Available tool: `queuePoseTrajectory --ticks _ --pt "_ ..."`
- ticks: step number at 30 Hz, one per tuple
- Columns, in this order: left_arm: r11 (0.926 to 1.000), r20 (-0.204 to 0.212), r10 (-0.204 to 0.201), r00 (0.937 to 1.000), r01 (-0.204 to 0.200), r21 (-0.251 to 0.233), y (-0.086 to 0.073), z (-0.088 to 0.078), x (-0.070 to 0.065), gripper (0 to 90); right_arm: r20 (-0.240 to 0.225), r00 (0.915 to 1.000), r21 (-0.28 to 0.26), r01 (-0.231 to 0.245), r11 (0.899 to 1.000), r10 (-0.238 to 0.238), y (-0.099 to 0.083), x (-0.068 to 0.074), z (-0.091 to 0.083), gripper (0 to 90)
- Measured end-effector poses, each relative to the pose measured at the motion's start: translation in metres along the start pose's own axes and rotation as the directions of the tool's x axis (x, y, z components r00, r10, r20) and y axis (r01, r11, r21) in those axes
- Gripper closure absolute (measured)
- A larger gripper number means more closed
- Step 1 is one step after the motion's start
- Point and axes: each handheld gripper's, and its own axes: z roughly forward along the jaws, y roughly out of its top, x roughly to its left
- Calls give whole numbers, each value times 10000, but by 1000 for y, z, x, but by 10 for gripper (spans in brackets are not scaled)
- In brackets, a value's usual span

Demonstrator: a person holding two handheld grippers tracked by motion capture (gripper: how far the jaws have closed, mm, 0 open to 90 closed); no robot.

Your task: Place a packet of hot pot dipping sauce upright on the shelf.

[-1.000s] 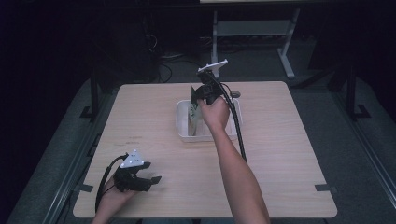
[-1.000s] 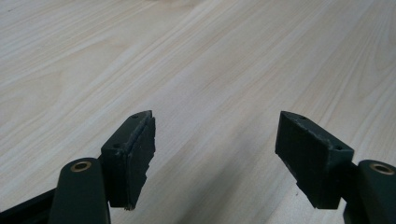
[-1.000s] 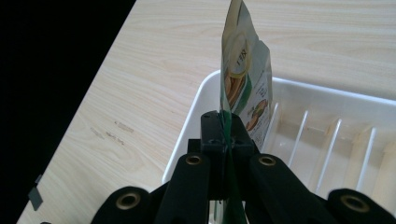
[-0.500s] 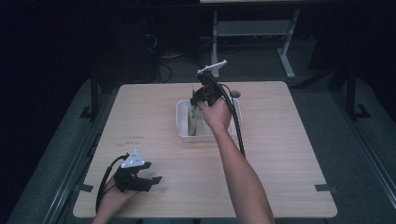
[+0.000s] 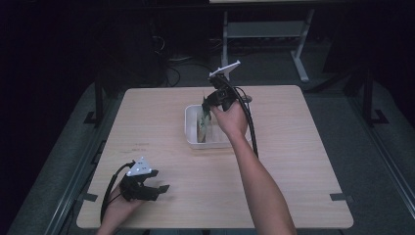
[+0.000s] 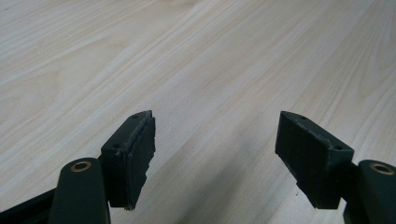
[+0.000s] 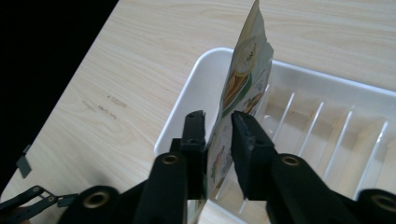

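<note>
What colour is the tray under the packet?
White tray; it shows best in the right gripper view.

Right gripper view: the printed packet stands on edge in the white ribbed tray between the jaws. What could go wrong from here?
1. The jaws of the right gripper have just been opening, with the flat printed snack packet between them. It stands nearly upright, so once free it may topple flat.
2. It sits against the near wall of the white ribbed plastic tray; a tilt that way could tip it onto the light wooden table.
3. Pulling back could snag the packet's edge and drag it out.
</note>
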Motion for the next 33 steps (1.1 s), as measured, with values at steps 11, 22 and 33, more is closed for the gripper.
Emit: queuePoseTrajectory --ticks 11,22,33 --pt "10000 -2 -5 10000 5 0 0 0 0 280 -99 9999 34 75 10000 -75 -4 -3 -6 719" --pt "10000 3 -1 10000 1 17 0 1 -1 280 -390 9992 -107 24 9999 -28 -9 -8 -14 721" --pt "10000 -80 94 9999 -94 -23 0 0 -1 280 -884 9959 -152 174 9997 -187 -12 -8 -20 681"
